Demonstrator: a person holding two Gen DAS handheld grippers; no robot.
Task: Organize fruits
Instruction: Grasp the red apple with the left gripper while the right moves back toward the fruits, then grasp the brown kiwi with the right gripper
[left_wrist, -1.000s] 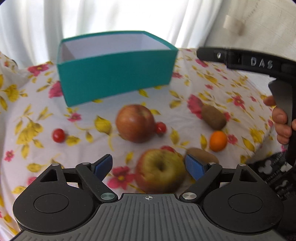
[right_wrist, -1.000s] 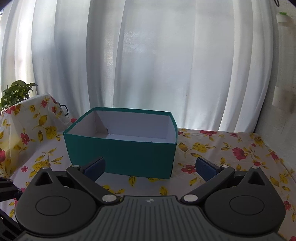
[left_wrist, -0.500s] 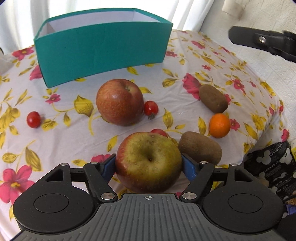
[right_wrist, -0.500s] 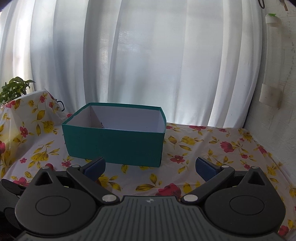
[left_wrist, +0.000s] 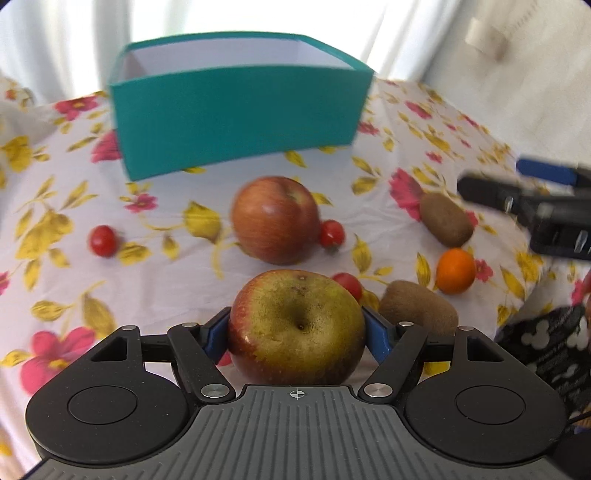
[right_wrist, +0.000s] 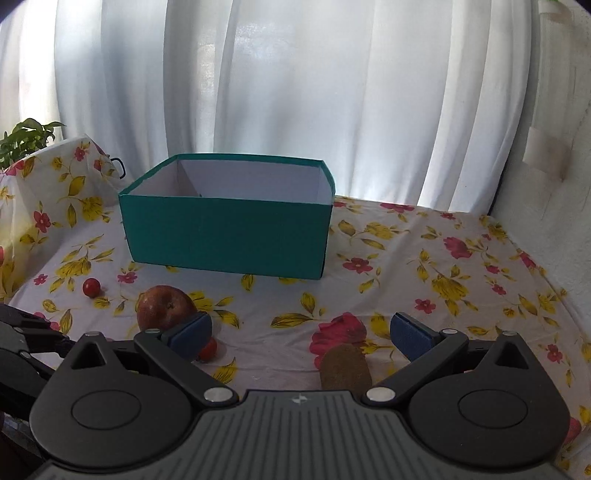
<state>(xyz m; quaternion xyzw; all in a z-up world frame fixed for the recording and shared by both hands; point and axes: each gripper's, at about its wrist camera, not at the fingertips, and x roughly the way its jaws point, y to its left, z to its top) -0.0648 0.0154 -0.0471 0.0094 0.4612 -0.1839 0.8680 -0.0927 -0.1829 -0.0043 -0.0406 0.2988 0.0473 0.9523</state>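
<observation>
My left gripper (left_wrist: 295, 330) is shut on a green-and-red apple (left_wrist: 295, 321), its blue pads pressing both sides just over the floral tablecloth (left_wrist: 74, 206). Beyond it lie a red apple (left_wrist: 275, 221), three cherry tomatoes (left_wrist: 103, 240), two kiwis (left_wrist: 447, 219) and a small orange (left_wrist: 455, 271). The teal box (left_wrist: 236, 110) stands open-topped at the back. My right gripper (right_wrist: 301, 334) is open, low over the cloth, with one kiwi (right_wrist: 345, 365) lying between and below its fingers. The red apple (right_wrist: 164, 306) sits behind its left finger.
White curtains hang behind the table. A potted plant (right_wrist: 26, 140) stands at the far left. A black printed bag (left_wrist: 554, 354) lies off the table's right edge. The cloth to the right of the teal box (right_wrist: 225, 232) carries only its flower print.
The left jaws have closed onto the green-and-red apple. The right gripper has sunk and tipped down towards the table, bringing the kiwi, red apple and tomatoes into its view.
</observation>
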